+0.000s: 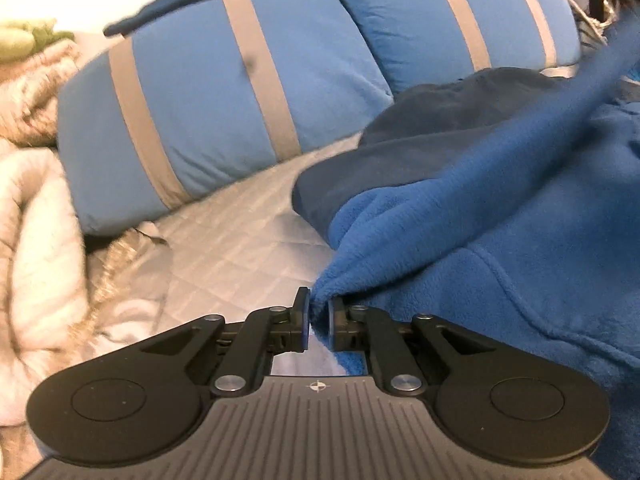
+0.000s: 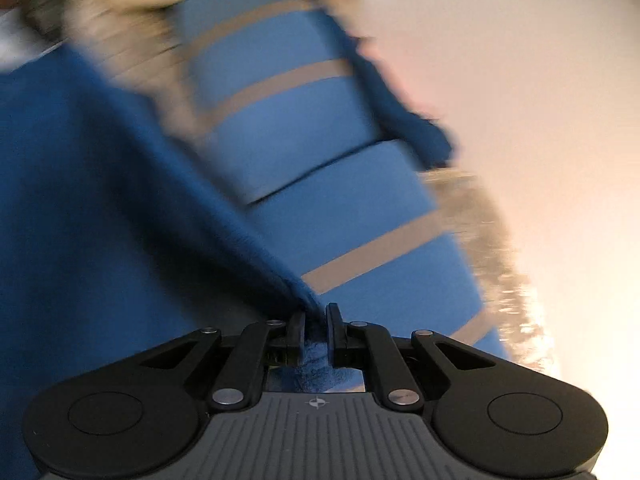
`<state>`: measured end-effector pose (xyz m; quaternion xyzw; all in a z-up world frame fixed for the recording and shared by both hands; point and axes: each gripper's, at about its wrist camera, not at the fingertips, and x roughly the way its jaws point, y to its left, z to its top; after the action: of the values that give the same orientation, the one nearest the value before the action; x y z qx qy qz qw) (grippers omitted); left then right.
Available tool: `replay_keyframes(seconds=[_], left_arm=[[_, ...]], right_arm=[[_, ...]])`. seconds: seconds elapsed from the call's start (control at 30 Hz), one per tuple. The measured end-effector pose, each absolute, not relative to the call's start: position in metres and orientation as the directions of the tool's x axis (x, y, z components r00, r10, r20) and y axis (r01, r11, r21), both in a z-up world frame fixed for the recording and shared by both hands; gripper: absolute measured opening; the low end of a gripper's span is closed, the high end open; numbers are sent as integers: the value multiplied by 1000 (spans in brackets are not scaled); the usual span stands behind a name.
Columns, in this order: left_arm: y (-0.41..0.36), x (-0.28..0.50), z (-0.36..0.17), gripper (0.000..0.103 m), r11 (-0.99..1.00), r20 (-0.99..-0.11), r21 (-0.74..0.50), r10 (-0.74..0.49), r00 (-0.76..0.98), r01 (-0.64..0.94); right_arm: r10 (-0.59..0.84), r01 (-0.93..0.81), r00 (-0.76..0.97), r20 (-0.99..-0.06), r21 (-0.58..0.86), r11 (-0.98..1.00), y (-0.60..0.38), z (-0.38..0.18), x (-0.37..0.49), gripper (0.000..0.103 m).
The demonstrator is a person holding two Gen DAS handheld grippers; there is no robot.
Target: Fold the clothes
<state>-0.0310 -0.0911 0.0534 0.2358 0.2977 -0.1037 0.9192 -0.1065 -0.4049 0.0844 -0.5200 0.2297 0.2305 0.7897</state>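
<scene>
The left claw is clamped on a bunched edge of the blue fleece garment, the cloth pinched between its fingers and fanning out to the right. The right claw is likewise closed on a gathered edge of the same fleece, which hangs away to its left. The right view is smeared, so that hand is probably moving fast.

The garment is held up at two points above the quilted bed, part of it draped over a darker blue piece in front of the striped pillows.

To do this well, I judge both grips should stay deep in the fleece, since the pile is thick and could creep out. Keep the two edges level and taut between the claws so the fabric falls flat instead of twisting, and keep it away from the cream blanket at the left.
</scene>
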Motion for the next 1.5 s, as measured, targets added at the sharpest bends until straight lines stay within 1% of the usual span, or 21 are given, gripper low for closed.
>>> replay_keyframes(seconds=[0.03, 0.1, 0.13, 0.17, 0.2, 0.23, 0.27, 0.3, 0.33, 0.43, 0.53, 0.67, 0.8, 0.87, 0.93, 1.07, 1.13, 1.3, 1.43, 1.5], left_arm=[[-91, -31, 52, 18, 866, -605, 366, -57, 794, 341], [-91, -34, 53, 29, 867, -616, 367, -46, 787, 338], [-91, -36, 54, 31, 869, -619, 368, -36, 784, 331], [-91, -39, 56, 37, 872, -623, 367, -28, 782, 323], [-89, -43, 60, 47, 881, -623, 353, -30, 782, 315], [-87, -48, 65, 54, 891, -623, 333, -38, 781, 309], [-84, -53, 70, 69, 901, -623, 312, -47, 781, 303], [-82, -57, 76, 75, 909, -623, 289, -59, 780, 299], [-80, -61, 81, 75, 917, -623, 266, -71, 779, 296], [-80, -73, 101, 75, 938, -614, 188, -118, 780, 290], [-82, -84, 122, 76, 952, -600, 108, -167, 783, 285], [-98, -98, 144, 77, 956, -577, 3, -239, 781, 295], [-110, -112, 159, 77, 942, -563, -122, -324, 760, 312], [-115, -119, 162, 77, 929, -554, -163, -365, 748, 332], [-122, -127, 161, 78, 919, -548, -180, -390, 740, 351], [-140, -135, 143, 78, 911, -556, -167, -404, 726, 378], [-151, -140, 129, 78, 901, -564, -174, -421, 710, 396], [-178, -145, 91, 78, 884, -617, -196, -447, 647, 424], [-189, -145, 76, 78, 882, -634, -184, -444, 634, 434], [-192, -144, 72, 78, 881, -641, -182, -442, 627, 436]], right_arm=[[123, -615, 780, -613, -716, 329, -409, 76, -116, 16], [117, -638, 764, -635, -716, 282, -417, 60, -136, 17], [116, -643, 759, -640, -711, 286, -422, 55, -143, 20], [121, -637, 761, -638, -697, 328, -428, 56, -146, 34], [125, -630, 762, -635, -683, 370, -434, 56, -148, 45], [129, -622, 763, -633, -666, 412, -440, 57, -150, 66], [133, -613, 765, -630, -648, 452, -446, 57, -153, 78], [137, -602, 767, -627, -629, 492, -452, 58, -155, 82], [145, -593, 766, -626, -602, 535, -457, 61, -155, 85], [187, -569, 761, -621, -502, 651, -464, 74, -146, 85], [195, -513, 782, -591, -435, 739, -464, 81, -128, 85], [123, -430, 817, -563, -454, 780, -453, 65, -98, 86], [57, -413, 797, -601, -472, 779, -450, 30, -82, 87], [64, -373, 823, -565, -451, 811, -455, 32, -86, 87], [80, -329, 854, -514, -414, 849, -464, 42, -93, 89], [92, -246, 899, -429, -318, 916, -499, 61, -117, 102], [75, -199, 913, -400, -278, 940, -518, 67, -129, 103], [-68, -40, 907, -415, -245, 969, -579, 58, -150, 103], [-196, 117, 877, -440, -200, 973, -640, 47, -164, 103], [-251, 197, 860, -445, -164, 967, -673, 46, -170, 99]])
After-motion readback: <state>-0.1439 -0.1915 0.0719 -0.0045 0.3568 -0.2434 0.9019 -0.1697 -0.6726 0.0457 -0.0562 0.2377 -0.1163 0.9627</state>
